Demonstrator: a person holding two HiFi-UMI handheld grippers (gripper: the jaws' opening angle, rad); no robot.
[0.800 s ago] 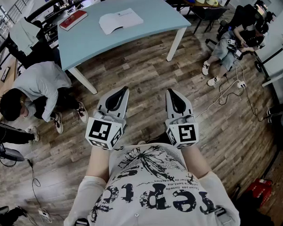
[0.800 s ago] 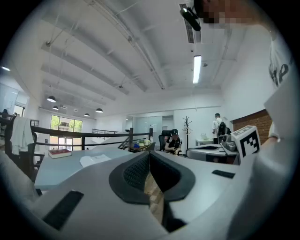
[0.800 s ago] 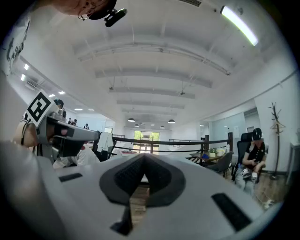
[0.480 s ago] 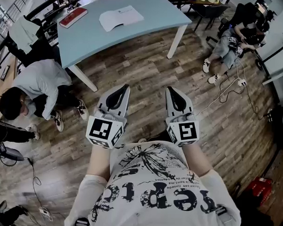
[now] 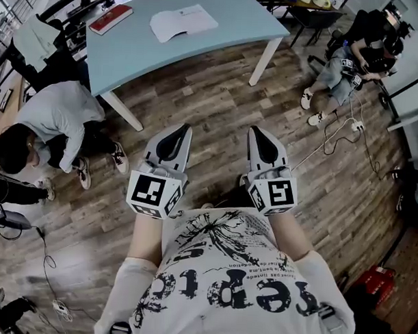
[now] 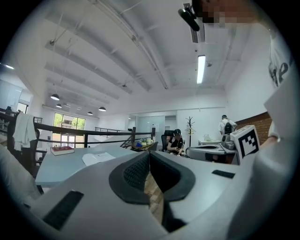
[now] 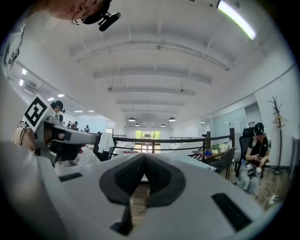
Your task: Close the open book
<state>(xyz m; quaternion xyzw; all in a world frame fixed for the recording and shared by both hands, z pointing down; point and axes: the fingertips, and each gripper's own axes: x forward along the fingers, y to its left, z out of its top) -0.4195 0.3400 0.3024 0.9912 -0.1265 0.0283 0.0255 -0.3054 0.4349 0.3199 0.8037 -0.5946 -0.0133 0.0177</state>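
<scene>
Wood-plank floor (image 5: 218, 108); pale blue table (image 5: 131, 50) at upper left of the head view. Item: open book (image 5: 183, 21), lying flat at the top of the frame, with a red book (image 5: 110, 19) near, to its left. Left gripper (image 5: 180, 132) and right gripper (image 5: 255, 132): lower centre, both clenched on nothing, well apart from the open book. Risk: shut tips nudging a page would probably slide or crease it rather than fold the cover over.

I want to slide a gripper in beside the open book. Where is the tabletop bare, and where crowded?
The blue table is bare along its near edge, from the open book to the right end. A narrower gap separates that book from the red book. The far left corner is tightest.
</scene>
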